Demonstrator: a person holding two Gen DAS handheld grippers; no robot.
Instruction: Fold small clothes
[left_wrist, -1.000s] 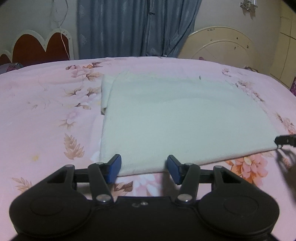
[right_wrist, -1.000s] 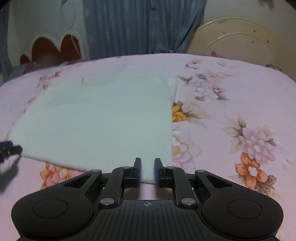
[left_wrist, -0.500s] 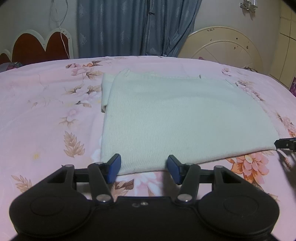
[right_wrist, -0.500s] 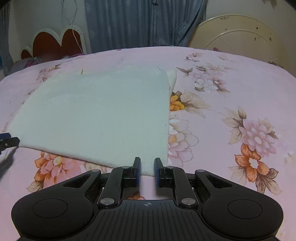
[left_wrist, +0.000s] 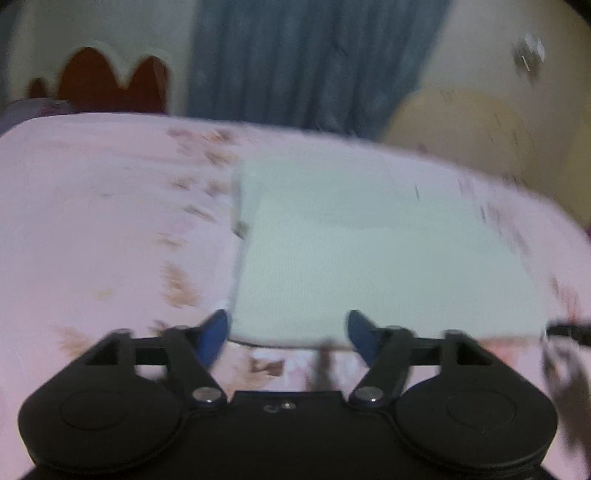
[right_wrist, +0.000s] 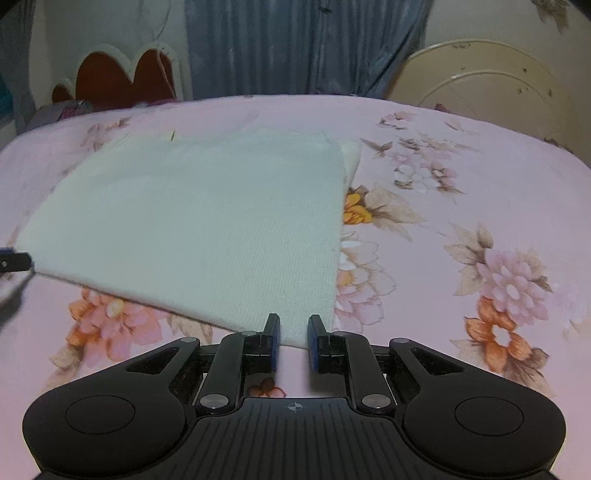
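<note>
A pale green knitted garment (left_wrist: 369, 251), folded into a flat rectangle, lies on the pink floral bedspread (left_wrist: 92, 221). My left gripper (left_wrist: 288, 332) is open wide at the garment's near left corner, its blue pads astride the near edge; this view is blurred. In the right wrist view the garment (right_wrist: 199, 229) fills the centre left. My right gripper (right_wrist: 293, 332) is open a little, with a narrow gap between its pads, at the garment's near right corner, holding nothing. The left gripper's tip (right_wrist: 14, 260) shows at the far left edge.
A red scalloped headboard (right_wrist: 125, 77) and blue curtains (right_wrist: 303, 44) stand behind the bed. A cream round headboard (right_wrist: 484, 81) leans at the back right. Bedspread (right_wrist: 480, 221) extends to the right of the garment.
My left gripper has swung, blurring its view, and its jaws have opened wider. My right gripper's gap has widened slightly. The garment has not moved.
</note>
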